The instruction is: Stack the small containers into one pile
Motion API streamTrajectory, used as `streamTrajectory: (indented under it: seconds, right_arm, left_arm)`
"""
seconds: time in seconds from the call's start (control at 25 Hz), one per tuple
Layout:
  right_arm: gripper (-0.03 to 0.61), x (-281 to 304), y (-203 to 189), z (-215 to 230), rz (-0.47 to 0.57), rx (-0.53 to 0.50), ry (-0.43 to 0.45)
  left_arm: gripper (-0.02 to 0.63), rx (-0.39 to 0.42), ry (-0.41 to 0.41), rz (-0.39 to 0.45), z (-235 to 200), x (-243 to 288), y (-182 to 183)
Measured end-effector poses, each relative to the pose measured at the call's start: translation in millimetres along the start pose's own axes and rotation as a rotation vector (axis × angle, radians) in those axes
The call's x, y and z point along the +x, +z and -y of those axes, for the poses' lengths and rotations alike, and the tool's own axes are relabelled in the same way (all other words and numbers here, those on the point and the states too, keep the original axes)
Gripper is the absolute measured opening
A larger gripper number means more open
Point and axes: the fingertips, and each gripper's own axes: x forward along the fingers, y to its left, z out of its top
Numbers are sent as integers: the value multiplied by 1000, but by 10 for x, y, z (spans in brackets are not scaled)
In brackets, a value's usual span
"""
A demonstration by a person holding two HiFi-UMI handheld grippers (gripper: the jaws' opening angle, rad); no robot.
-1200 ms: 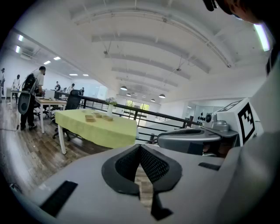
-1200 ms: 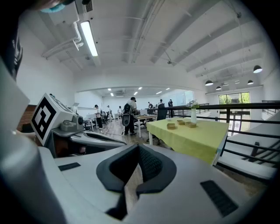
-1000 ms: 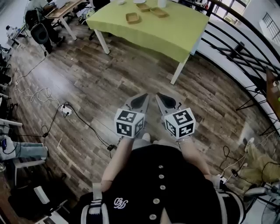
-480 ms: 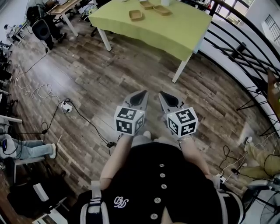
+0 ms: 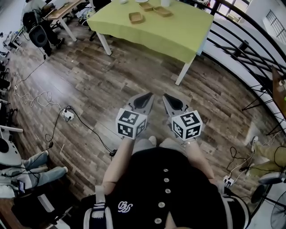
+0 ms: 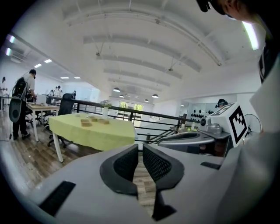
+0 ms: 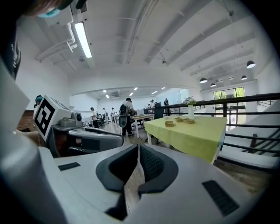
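Observation:
Three small tan containers [image 5: 135,17] [image 5: 145,6] [image 5: 161,11] sit apart on a table with a yellow-green cloth [image 5: 178,31], far ahead across the wooden floor. They also show in the left gripper view [image 6: 85,123] and in the right gripper view [image 7: 169,123]. I hold both grippers close to my body, pointing at the table. My left gripper [image 5: 150,95] [image 6: 140,148] is opening, with a narrow gap and nothing between its pads. My right gripper [image 5: 164,95] [image 7: 138,147] is shut and empty.
A black railing [image 5: 241,49] runs along the right side behind the table. Cables and a power strip [image 5: 68,114] lie on the floor to the left. A seated person's legs [image 5: 31,163] are at the lower left. Desks and chairs [image 5: 49,22] stand at the upper left.
Both grippers stay in the same place in front of my body. The head view sways slightly, and the seated person's legs at the left have shifted.

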Motion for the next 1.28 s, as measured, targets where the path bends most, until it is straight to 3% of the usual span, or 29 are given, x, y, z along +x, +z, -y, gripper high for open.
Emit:
streamTrajectory:
  seconds: [0.08,0.12,0.32,0.64,1.28]
  right_arm:
    - [49,28,-68,8,-16,5,-9]
    - [75,45,-88,12,-21,8,-13]
    - [107,93,-121,48,-26,20,-29]
    - [114,505,-155,313,-40,48,-13]
    - [114,1922,706,1546,51,53,85]
  left_arm:
    - [108,7,13,-17,-90,-18,-44]
    - [118,4,17,-23,-136,-25,-58]
    - [164,-42,39,-47,-322,11,-153]
    - [175,-93,59,-91,-626,277,-275]
    - [178,-51,145,-60,-1818,1578,683]
